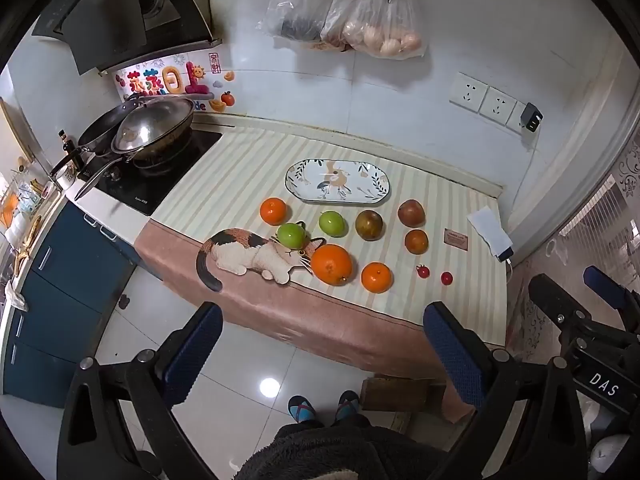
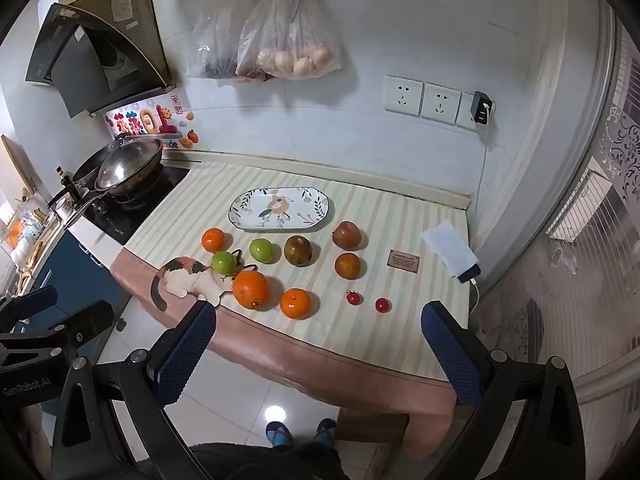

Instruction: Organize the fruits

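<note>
Several fruits lie on a striped tablecloth [image 1: 240, 184]: a big orange [image 1: 331, 264], two smaller oranges [image 1: 376, 277] [image 1: 273, 211], two green fruits [image 1: 331, 223] [image 1: 292, 235], brownish fruits [image 1: 369, 224] [image 1: 411, 212] [image 1: 416, 241] and two cherry tomatoes [image 1: 423, 271] [image 1: 446, 278]. An empty oval patterned plate [image 1: 337, 181] sits behind them; it also shows in the right wrist view [image 2: 279, 209]. My left gripper [image 1: 322, 316] and right gripper [image 2: 318, 314] are both open and empty, held in front of the table edge, above the floor.
A stove with a wok [image 1: 150, 128] stands left of the cloth. A phone with a white paper [image 2: 452, 250] lies at the table's right edge. Bags [image 2: 288, 40] hang on the wall. My feet [image 2: 300, 432] stand on the tiled floor by a wooden stool [image 1: 400, 394].
</note>
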